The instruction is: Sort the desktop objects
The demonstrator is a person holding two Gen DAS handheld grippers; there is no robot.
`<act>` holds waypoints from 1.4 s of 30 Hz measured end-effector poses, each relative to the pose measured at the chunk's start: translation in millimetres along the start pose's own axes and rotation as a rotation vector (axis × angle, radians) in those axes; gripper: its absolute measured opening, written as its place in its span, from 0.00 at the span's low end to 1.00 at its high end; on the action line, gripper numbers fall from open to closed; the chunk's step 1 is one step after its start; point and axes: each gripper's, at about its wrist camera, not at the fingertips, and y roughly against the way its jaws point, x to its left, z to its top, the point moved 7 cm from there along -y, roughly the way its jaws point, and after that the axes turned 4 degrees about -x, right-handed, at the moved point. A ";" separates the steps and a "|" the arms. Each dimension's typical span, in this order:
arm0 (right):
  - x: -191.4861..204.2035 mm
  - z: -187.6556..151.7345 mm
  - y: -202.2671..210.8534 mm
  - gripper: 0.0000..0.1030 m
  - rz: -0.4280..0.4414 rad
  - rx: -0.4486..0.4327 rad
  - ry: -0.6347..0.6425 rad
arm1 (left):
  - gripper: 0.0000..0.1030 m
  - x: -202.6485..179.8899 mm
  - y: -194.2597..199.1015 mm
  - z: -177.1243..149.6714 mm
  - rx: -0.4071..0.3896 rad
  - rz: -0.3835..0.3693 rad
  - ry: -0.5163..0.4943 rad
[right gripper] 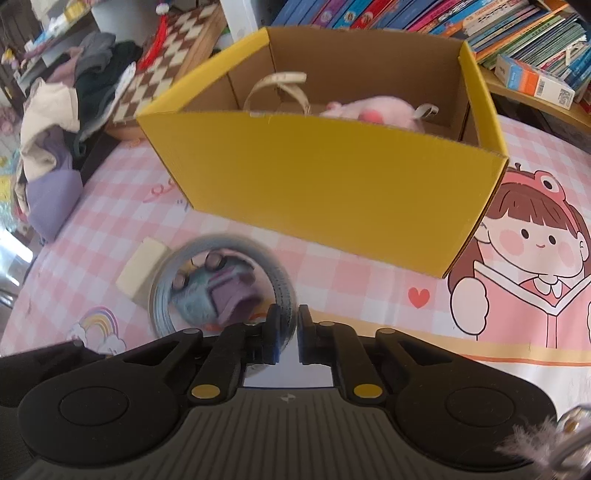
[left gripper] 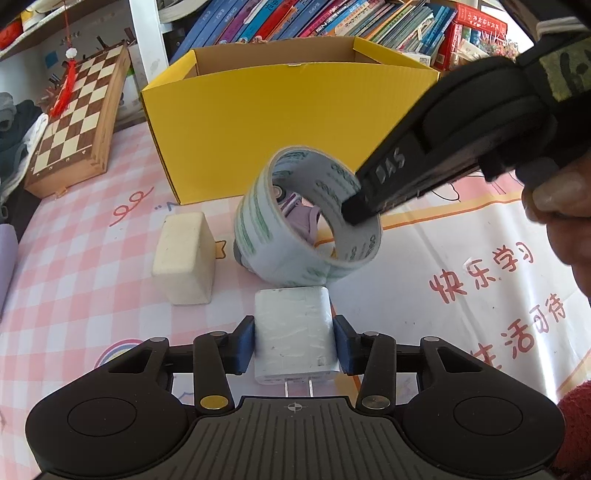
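Note:
My left gripper (left gripper: pixel 294 343) is shut on a white plug charger (left gripper: pixel 293 328), its prongs pointing back at the camera. My right gripper (right gripper: pixel 288 338) is shut on the rim of a clear tape roll (right gripper: pixel 284 284) and holds it tilted above the table; the same roll (left gripper: pixel 291 236) shows in the left wrist view, with the right gripper (left gripper: pixel 360 212) pinching its right rim. A small purple toy car (right gripper: pixel 218 291) lies behind the roll. A cream eraser block (left gripper: pixel 184 254) lies left of it. The yellow box (right gripper: pixel 332 184) stands behind.
The box holds a pink plush toy (right gripper: pixel 373 110) and a measuring tape (right gripper: pixel 277 85). A chessboard (left gripper: pixel 74 122) leans at the left. Books (left gripper: pixel 314 18) line the shelf behind. Clothes (right gripper: pixel 55 122) pile at the table's left edge. The cloth is pink checked (left gripper: pixel 74 277).

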 end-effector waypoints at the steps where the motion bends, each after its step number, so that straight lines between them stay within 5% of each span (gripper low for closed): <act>1: 0.5 1.1 1.5 0.05 0.004 -0.009 -0.002 | 0.42 0.1 1.2 -0.2 0.000 -0.004 0.000; 20: -0.5 10.2 55.8 0.04 -0.001 -0.142 -0.068 | 0.41 21.8 33.1 0.7 -0.070 -0.005 0.044; 42: 1.1 -36.2 81.6 0.04 -0.061 -0.119 -0.118 | 0.41 27.8 64.4 4.0 -0.137 -0.048 0.017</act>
